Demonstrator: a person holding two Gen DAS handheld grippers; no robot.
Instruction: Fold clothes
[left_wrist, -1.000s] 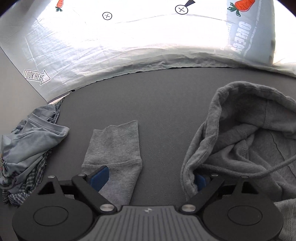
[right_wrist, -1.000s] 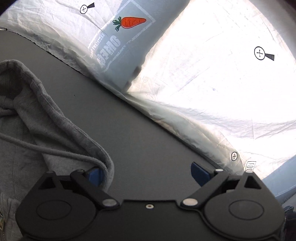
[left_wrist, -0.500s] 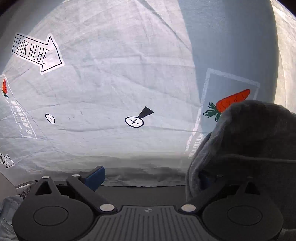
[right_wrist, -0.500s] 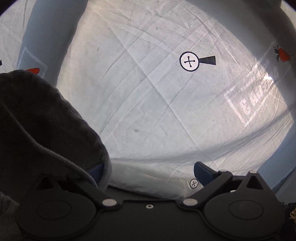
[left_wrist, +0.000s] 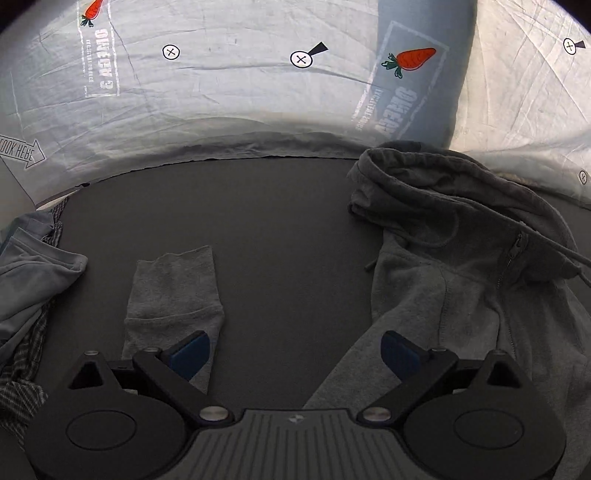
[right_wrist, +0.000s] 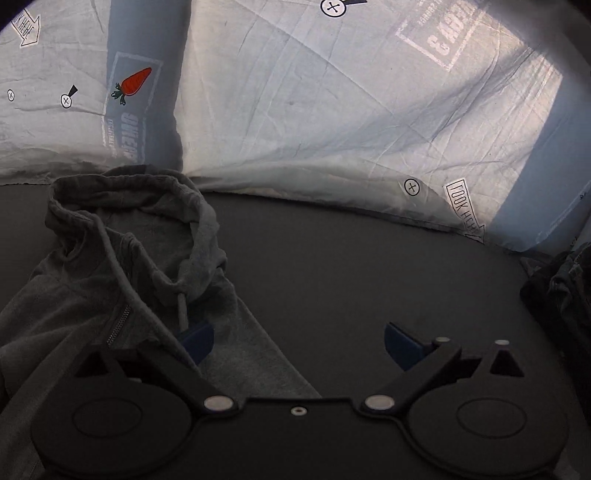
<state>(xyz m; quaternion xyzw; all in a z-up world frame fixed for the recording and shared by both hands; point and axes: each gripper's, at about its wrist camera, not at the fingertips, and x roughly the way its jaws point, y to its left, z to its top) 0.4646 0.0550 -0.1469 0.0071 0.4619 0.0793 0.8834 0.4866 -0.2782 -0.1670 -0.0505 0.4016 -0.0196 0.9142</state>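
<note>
While both grippers sit low over the dark table (left_wrist: 280, 229), the grey hoodie (left_wrist: 461, 288) lies spread on it, filling the right half of the left wrist view and the left half of the right wrist view (right_wrist: 92, 266).

Left gripper (left_wrist: 293, 350): fingers (left_wrist: 190, 352) wide apart, nothing between them. The left blue pad sits over the hoodie's sleeve cuff (left_wrist: 177, 291), lower left of centre; contact cannot be told. The right pad sits over the hoodie's shoulder fabric.

Right gripper (right_wrist: 299, 341): fingers (right_wrist: 400, 343) also wide apart, gripping nothing. The left pad overlaps the hoodie's edge just below the drawstring (right_wrist: 181, 306); the right pad is over bare table.

Hood (left_wrist: 436, 177): bunched and open at upper right of the left wrist view, its rim reaching the table's far edge. The zipper (left_wrist: 511, 258) runs down from the neck. 1 drawstring crosses the hood diagonally in the left view.

Other cloth: a crumpled pile of light blue and checked garments (left_wrist: 29, 288) at the left edge of the left wrist view, apart from the sleeve cuff. A dark garment (right_wrist: 557, 291) sits at the right edge of the right wrist view.

Backdrop: a white printed sheet (left_wrist: 229, 92) with a carrot mark (left_wrist: 410, 61), crosshair targets and lettering, behind the table.
</note>
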